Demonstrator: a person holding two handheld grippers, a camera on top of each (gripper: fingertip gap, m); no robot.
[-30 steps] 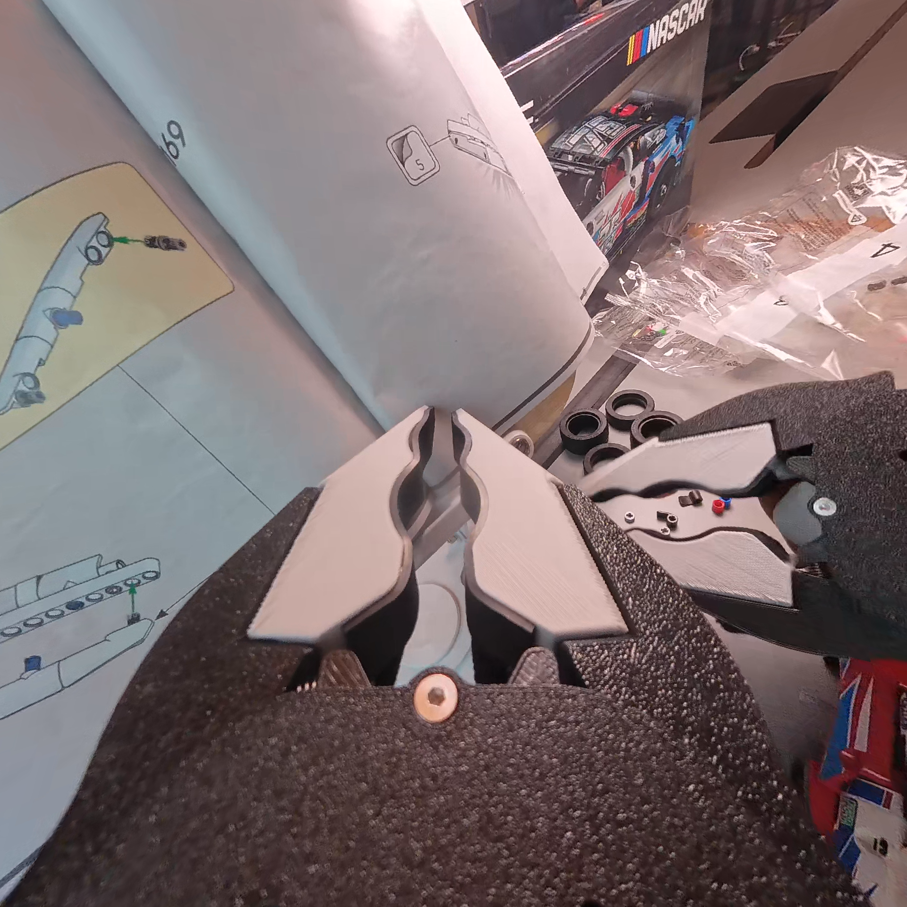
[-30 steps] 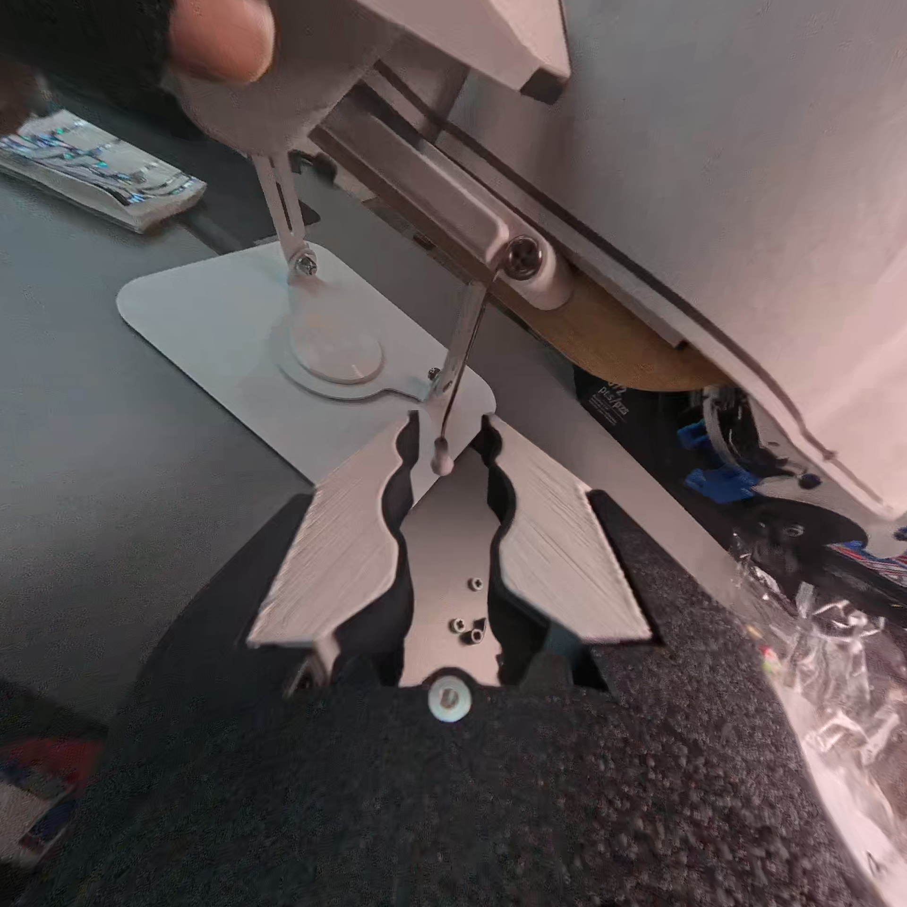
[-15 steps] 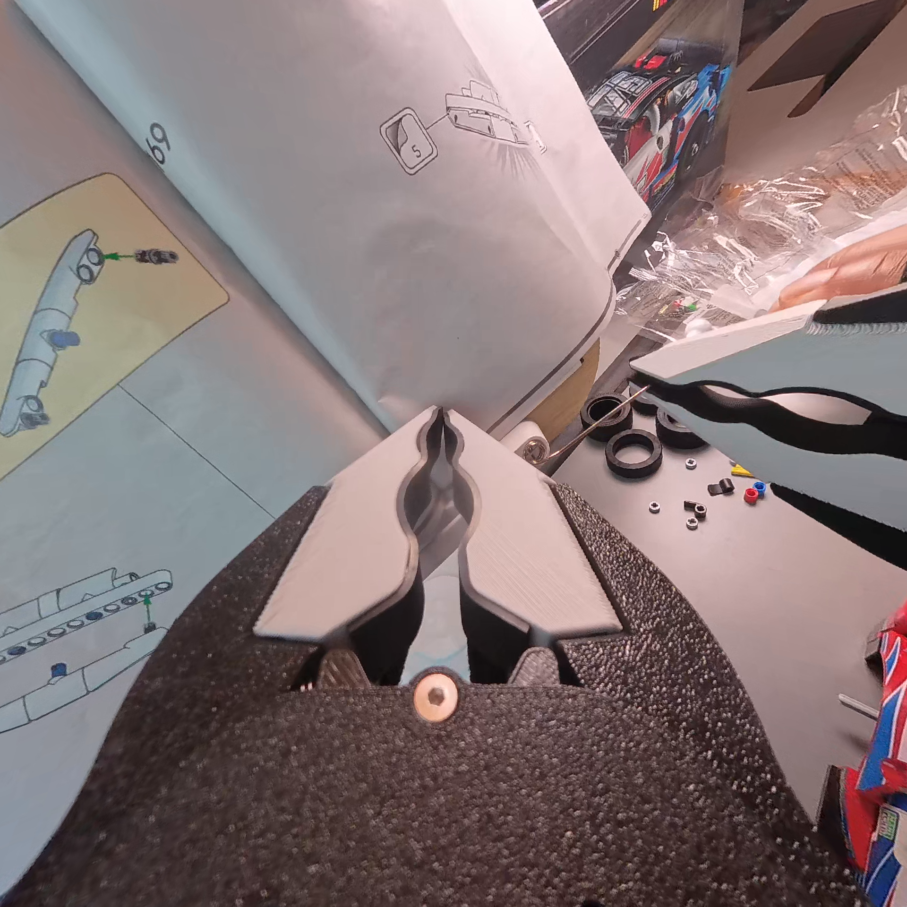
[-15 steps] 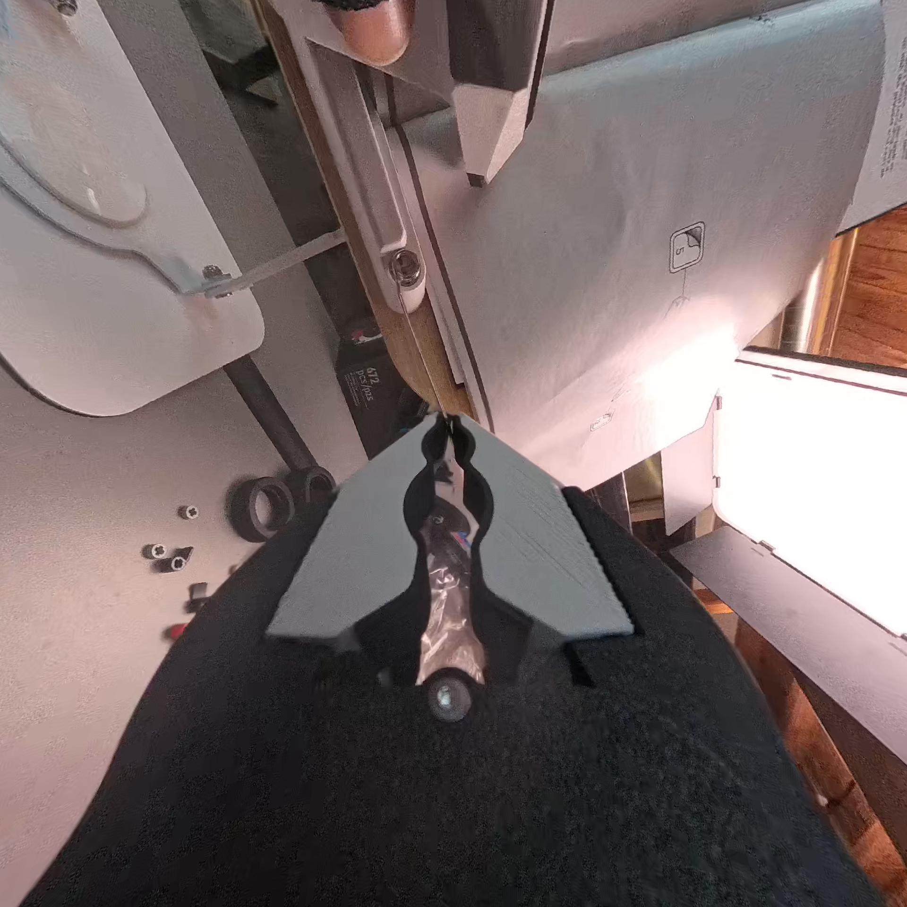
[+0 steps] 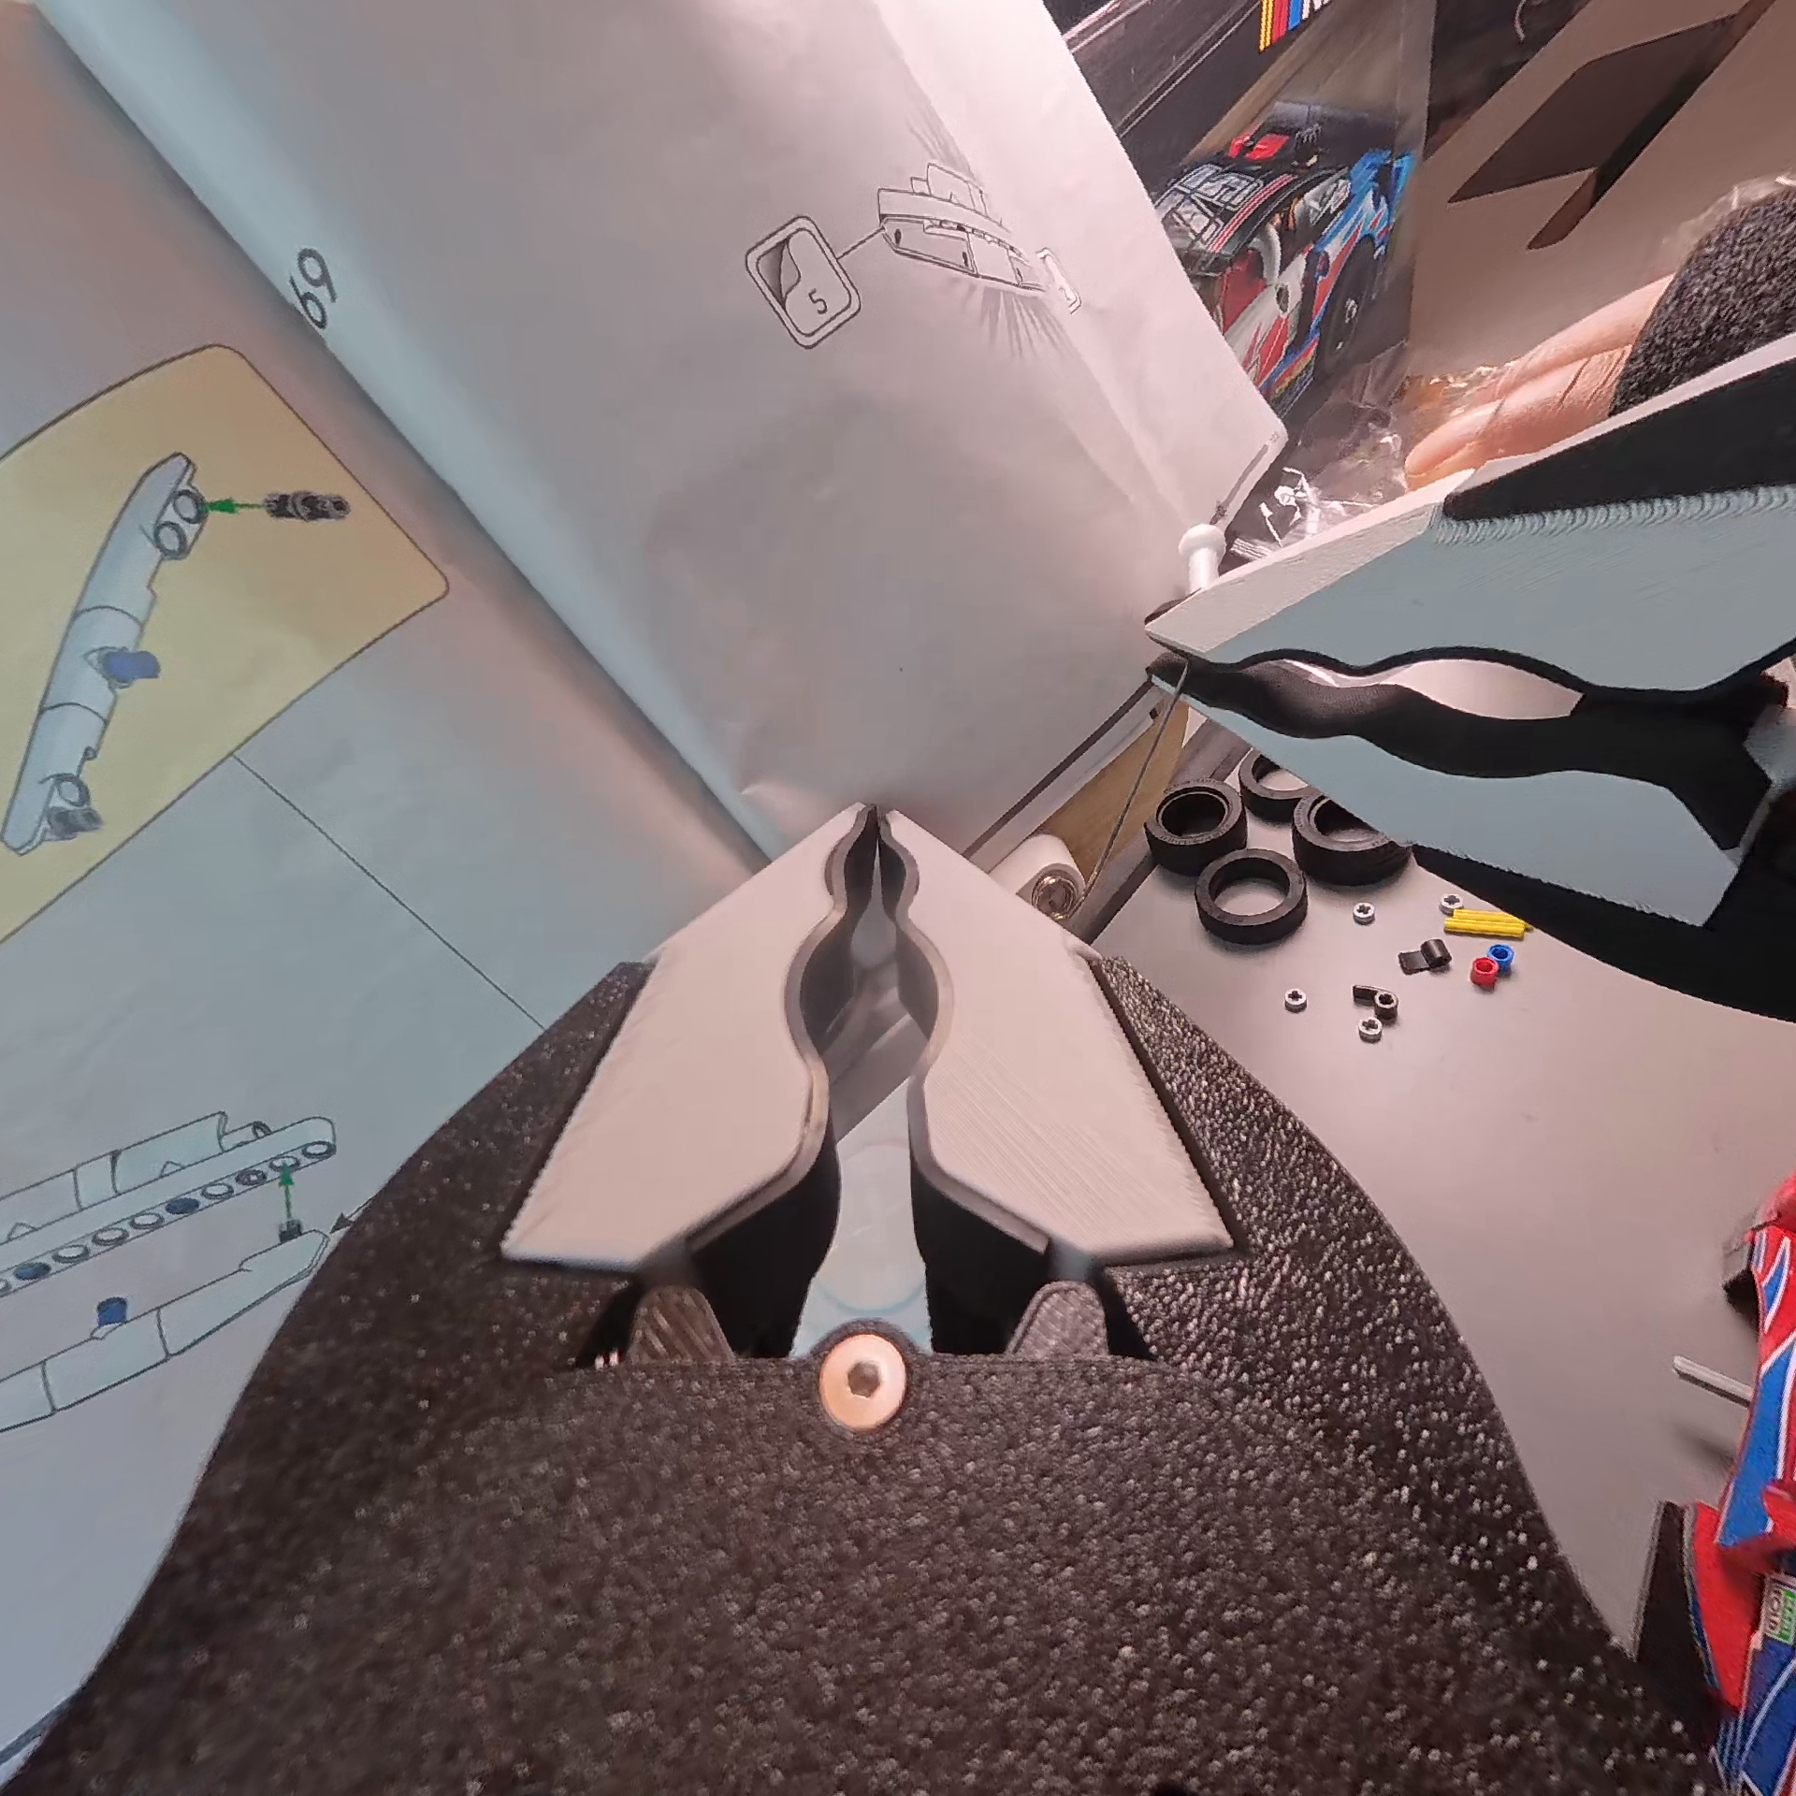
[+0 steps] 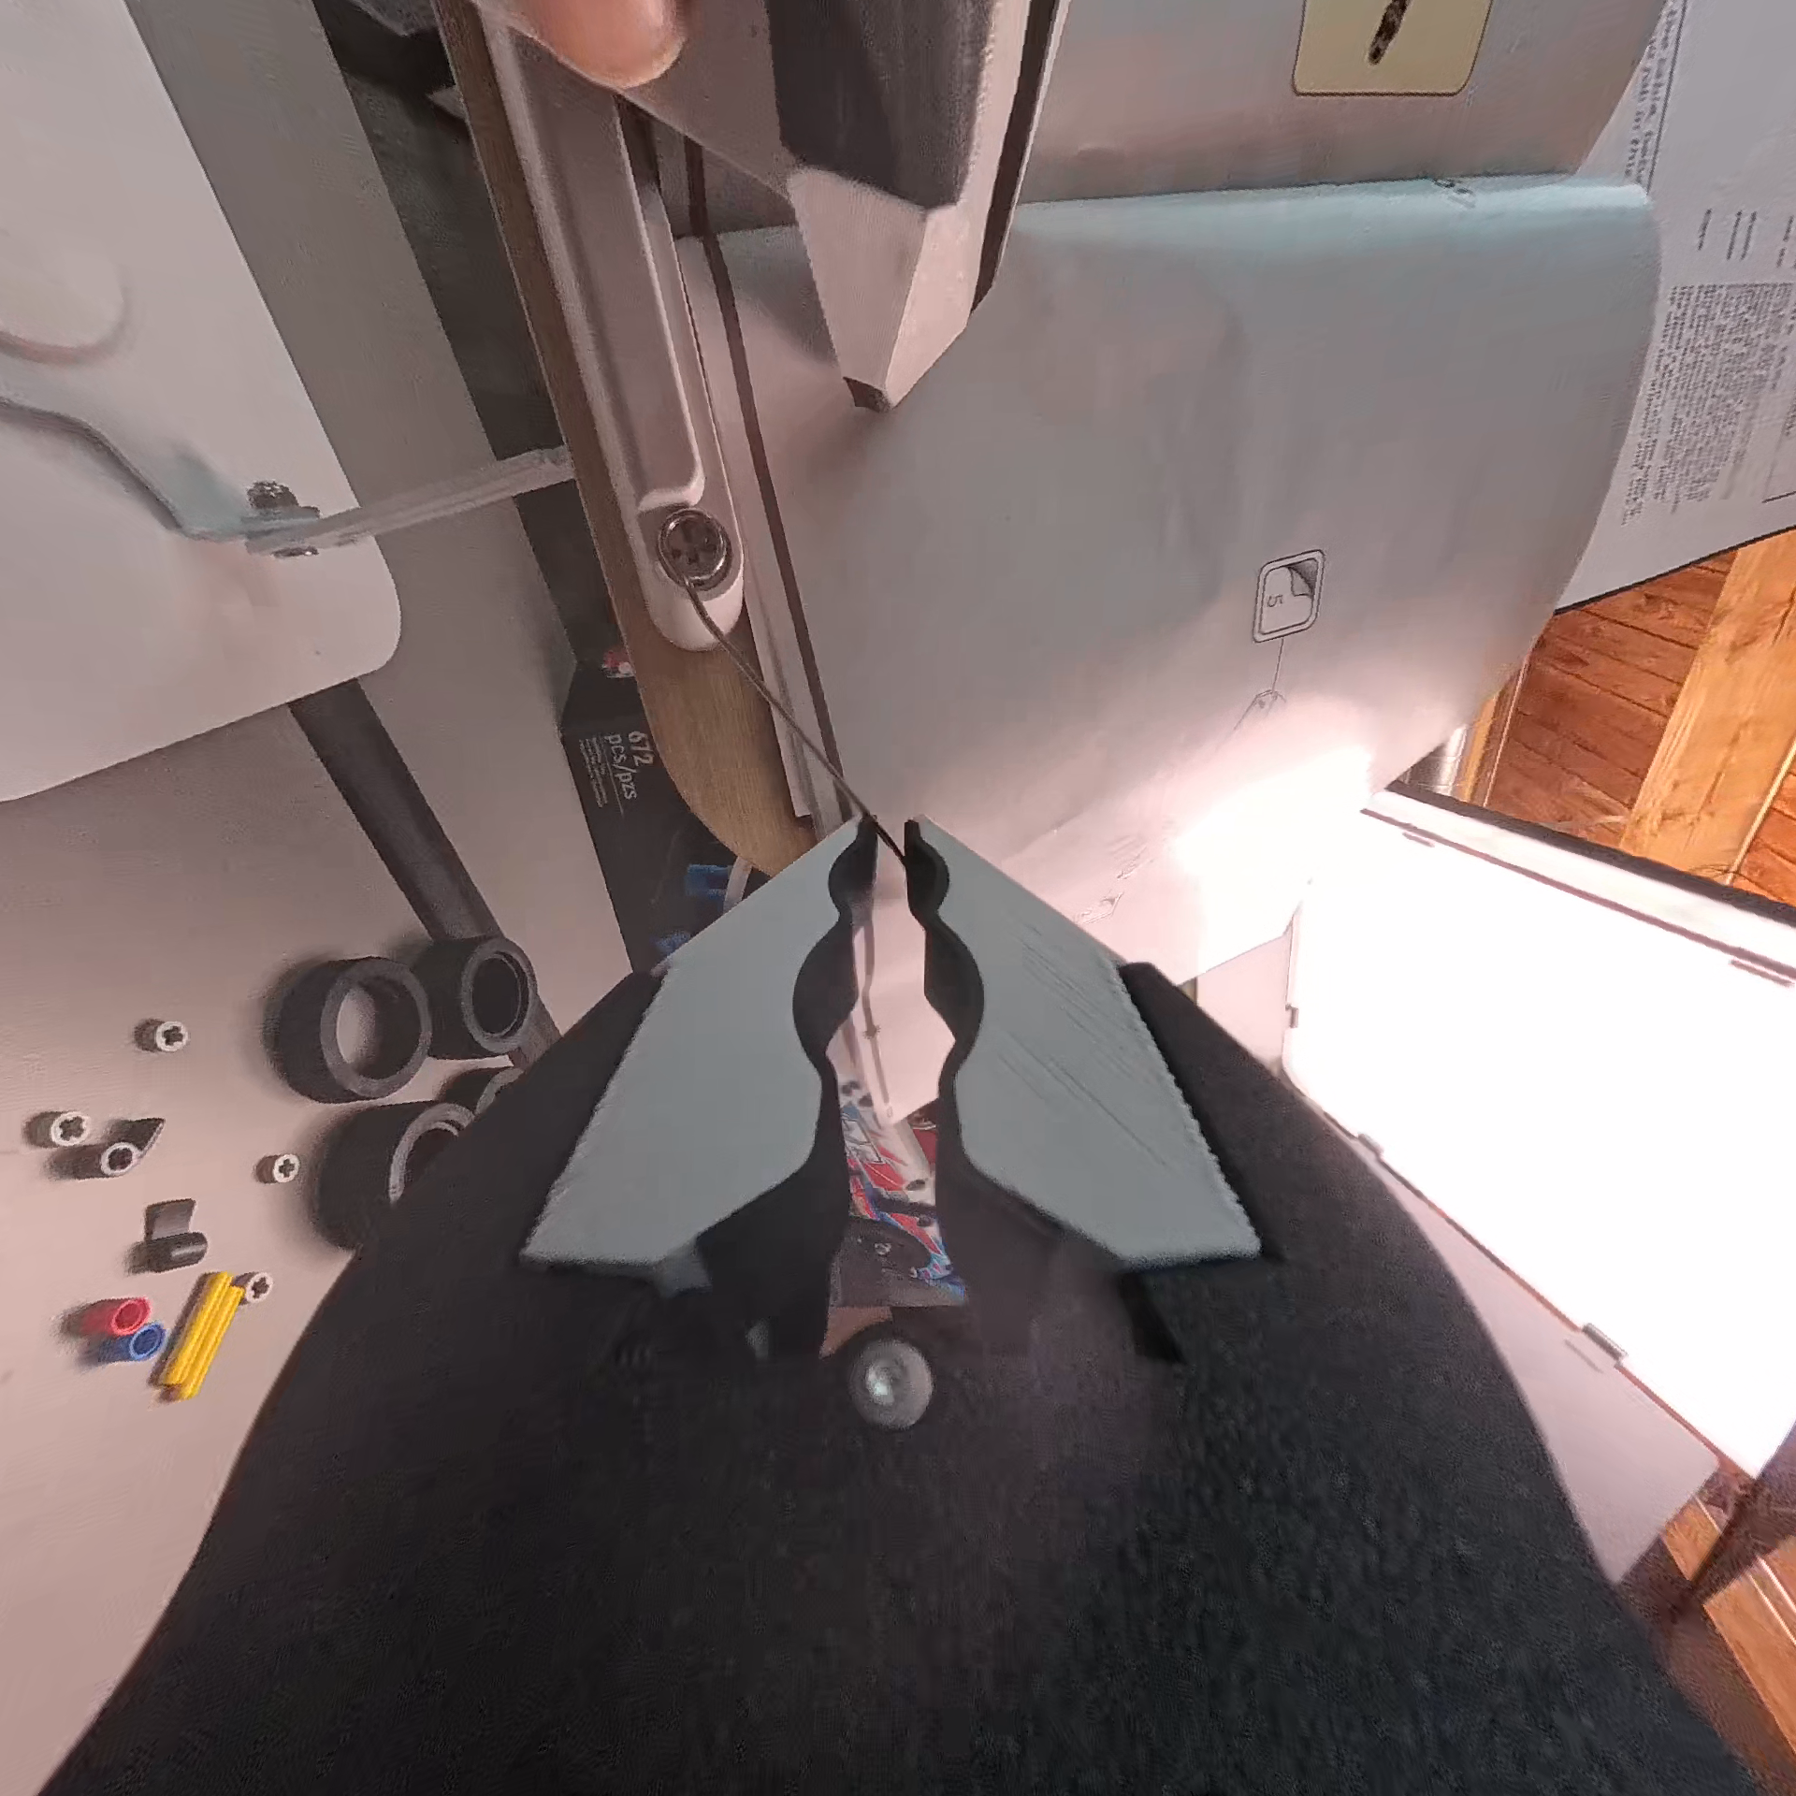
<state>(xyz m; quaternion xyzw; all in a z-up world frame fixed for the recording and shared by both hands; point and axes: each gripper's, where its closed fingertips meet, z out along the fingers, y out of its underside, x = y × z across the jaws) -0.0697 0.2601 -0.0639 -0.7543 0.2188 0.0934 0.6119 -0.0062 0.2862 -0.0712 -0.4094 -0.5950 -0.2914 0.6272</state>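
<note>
Booklet page (image 5: 680, 466) blocks ahead (right: tyres (image 5: 1249, 894), bare table (image 5: 1458, 1118)).

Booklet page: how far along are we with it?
Done: the page is lifted, curling off the booklet. In hand: the left gripper is shut on its lower edge; the right gripper has its fingers straddling the thin wire, grip unclear. Left: the page isn't flat on either side, and the wire isn't across it.

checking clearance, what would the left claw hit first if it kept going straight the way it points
The left claw would most likely meet the curled page of the instruction booklet; its tips already sit at that page's lower edge, though exact depth is unclear.
</note>
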